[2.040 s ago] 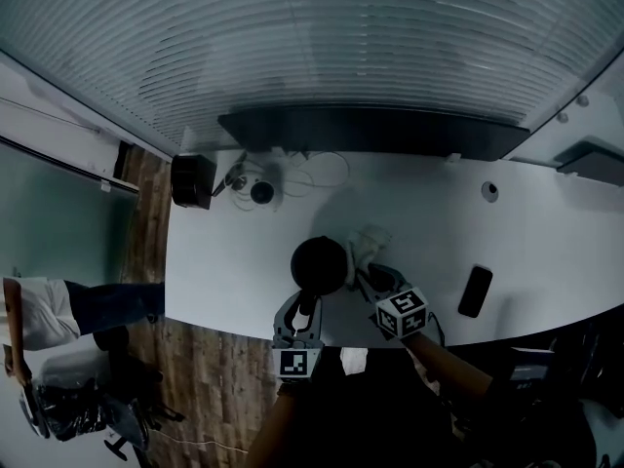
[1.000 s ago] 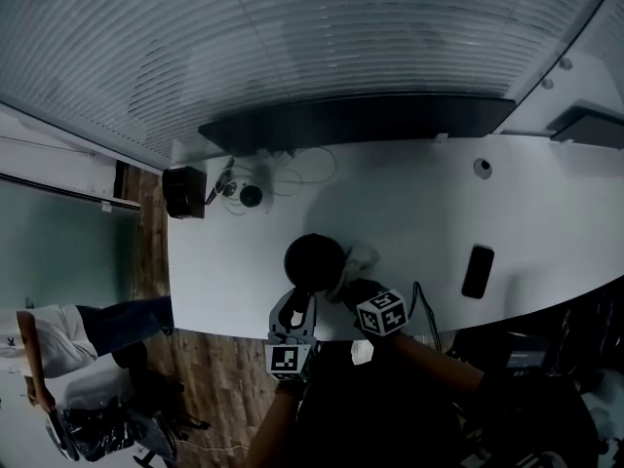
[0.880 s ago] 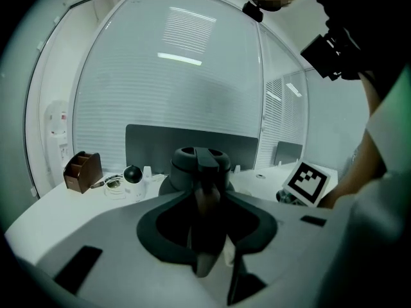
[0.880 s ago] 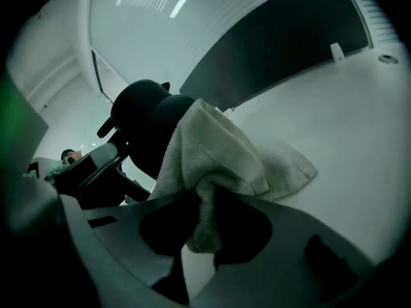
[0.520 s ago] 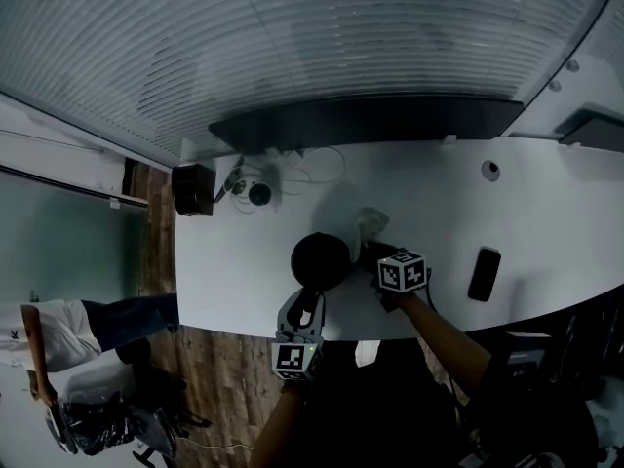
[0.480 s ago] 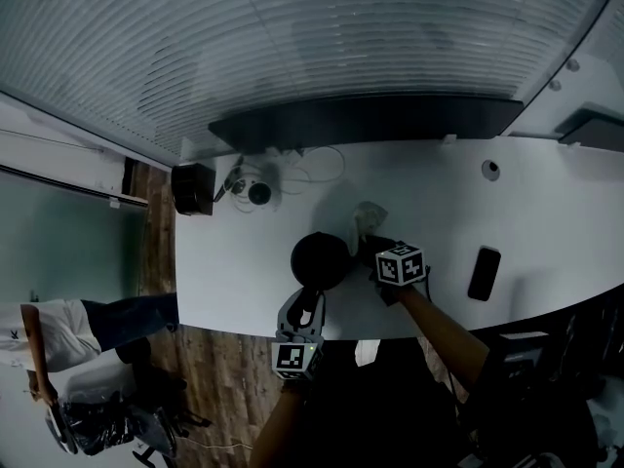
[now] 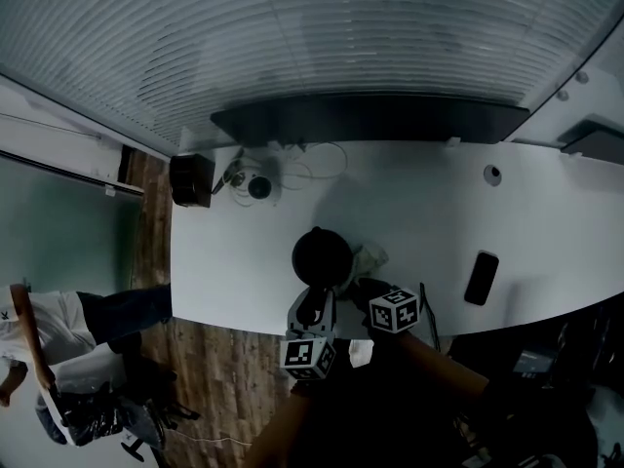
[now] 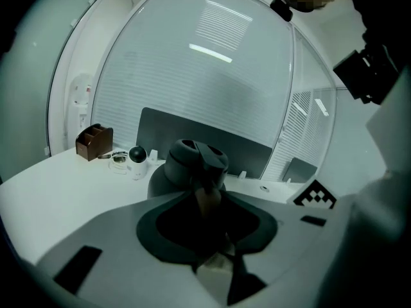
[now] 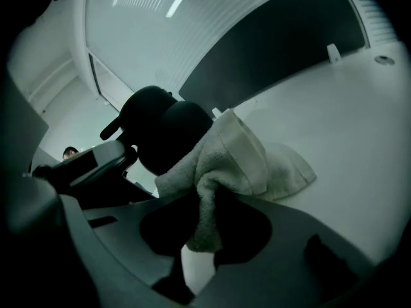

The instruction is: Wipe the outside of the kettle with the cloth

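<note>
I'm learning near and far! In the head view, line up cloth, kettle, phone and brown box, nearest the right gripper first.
1. cloth, in the right gripper fingers.
2. kettle, just left.
3. phone, off right.
4. brown box, far-left corner.

The kettle (image 7: 322, 257) is sitting mid-frame on the table (image 7: 429, 203), the cloth (image 7: 369, 258) touching its right side. A phone (image 7: 477, 278) is lying farther right.
</note>
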Motion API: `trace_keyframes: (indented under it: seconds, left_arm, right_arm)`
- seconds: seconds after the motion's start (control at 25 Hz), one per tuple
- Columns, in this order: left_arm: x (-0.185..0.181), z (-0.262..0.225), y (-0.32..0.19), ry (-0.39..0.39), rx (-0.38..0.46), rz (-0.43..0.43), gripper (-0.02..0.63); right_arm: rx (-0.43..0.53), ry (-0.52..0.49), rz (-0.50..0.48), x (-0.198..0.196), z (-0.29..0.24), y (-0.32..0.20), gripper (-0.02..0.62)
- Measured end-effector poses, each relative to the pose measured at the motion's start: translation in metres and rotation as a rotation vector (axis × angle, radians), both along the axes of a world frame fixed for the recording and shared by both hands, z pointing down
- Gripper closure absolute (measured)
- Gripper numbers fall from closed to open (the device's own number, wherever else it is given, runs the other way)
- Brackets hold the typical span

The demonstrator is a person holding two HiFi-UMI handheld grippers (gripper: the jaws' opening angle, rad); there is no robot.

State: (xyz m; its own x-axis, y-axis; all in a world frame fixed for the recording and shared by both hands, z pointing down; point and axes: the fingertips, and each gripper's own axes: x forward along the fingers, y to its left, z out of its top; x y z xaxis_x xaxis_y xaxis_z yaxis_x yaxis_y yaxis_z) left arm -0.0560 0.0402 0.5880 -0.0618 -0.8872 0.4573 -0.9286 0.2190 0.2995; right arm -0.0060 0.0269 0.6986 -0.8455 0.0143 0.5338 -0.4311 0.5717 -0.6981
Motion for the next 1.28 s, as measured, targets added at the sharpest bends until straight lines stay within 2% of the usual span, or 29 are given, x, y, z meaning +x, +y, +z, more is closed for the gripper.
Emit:
trace_keyframes:
  seconds: [0.16, 0.28, 0.4, 0.48, 0.56, 0.72, 0.8, 0.88, 1.0, 1.08, 1.16, 1.28]
  left_arm:
    - [0.004, 0.002, 0.0, -0.017, -0.006, 0.027, 0.486]
    - [0.001, 0.001, 0.002, -0.034, -0.007, 0.041, 0.486]
    - [-0.004, 0.0, 0.003, -0.098, -0.004, 0.07, 0.485]
    - [-0.005, 0.001, 0.003, -0.118, 0.014, 0.104, 0.485]
    - [-0.007, 0.001, 0.003, -0.136, 0.025, 0.14, 0.485]
    - [-0.005, 0.0, 0.005, -0.144, 0.053, 0.188, 0.485]
    - [-0.005, 0.003, 0.007, -0.153, 0.063, 0.216, 0.485]
    - [-0.007, 0.002, 0.007, -0.151, 0.085, 0.25, 0.483]
    - [-0.009, -0.002, 0.004, -0.161, 0.104, 0.308, 0.483]
    - [-0.01, 0.003, 0.005, -0.168, 0.11, 0.343, 0.483]
    - [-0.01, 0.007, 0.008, -0.16, 0.102, 0.377, 0.482]
    - [-0.013, 0.006, 0.009, -0.186, 0.104, 0.425, 0.483]
  right_arm:
    - [-0.104, -0.039, -0.002, -0.02, -0.002, 0.044, 0.52]
    - [-0.067, -0.056, 0.018, -0.015, -0.007, 0.034, 0.52]
    - [0.055, -0.1, 0.031, 0.001, -0.043, 0.011, 0.52]
    - [0.176, -0.131, 0.012, 0.004, -0.078, -0.007, 0.52]
    - [0.34, -0.149, -0.068, -0.004, -0.114, -0.019, 0.52]
    - [0.717, -0.111, -0.308, -0.023, -0.158, -0.017, 0.52]
    - [0.836, -0.081, -0.379, -0.026, -0.167, -0.012, 0.52]
    - [0.885, -0.052, -0.391, -0.03, -0.168, -0.015, 0.52]
    - [0.831, 0.0, -0.301, -0.036, -0.16, -0.05, 0.52]
    - [0.826, 0.028, -0.3, -0.043, -0.159, -0.072, 0.52]
    - [0.883, 0.026, -0.389, -0.054, -0.169, -0.065, 0.522]
    - [1.012, 0.011, -0.633, -0.075, -0.189, -0.006, 0.522]
